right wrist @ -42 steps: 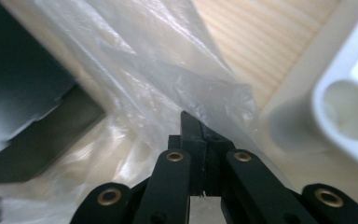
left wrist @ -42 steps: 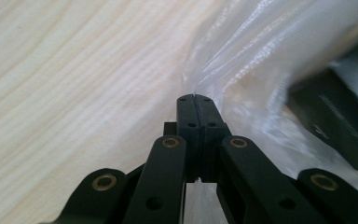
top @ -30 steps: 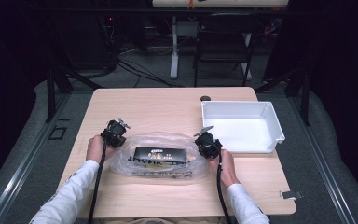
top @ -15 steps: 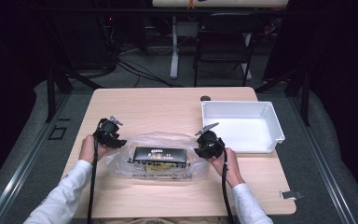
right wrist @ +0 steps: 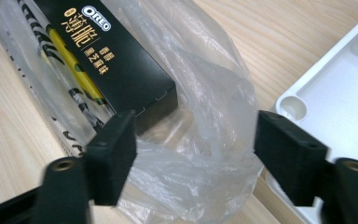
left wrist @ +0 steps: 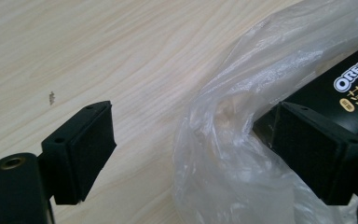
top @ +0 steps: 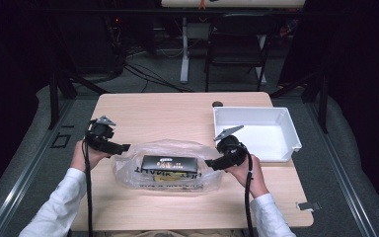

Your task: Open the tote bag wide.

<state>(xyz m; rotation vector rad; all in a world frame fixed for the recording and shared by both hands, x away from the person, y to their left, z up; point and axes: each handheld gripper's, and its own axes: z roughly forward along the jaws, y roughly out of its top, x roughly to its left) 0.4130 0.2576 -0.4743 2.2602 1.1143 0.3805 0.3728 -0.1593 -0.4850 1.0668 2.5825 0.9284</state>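
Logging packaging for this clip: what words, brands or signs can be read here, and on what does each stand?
"OREO": white logo on the black box inside the clear plastic bag, readable in both gripper views.
Gold and white Chinese characters beside that logo: too blurred to quote.
Dark print on the bag: upside down in the high view, too blurred to read.
White tray: no text.

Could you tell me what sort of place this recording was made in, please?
Probably a lab or studio set up for recording: a lone wooden table on grey floor, dark curtains around it, and cables and equipment stands behind.
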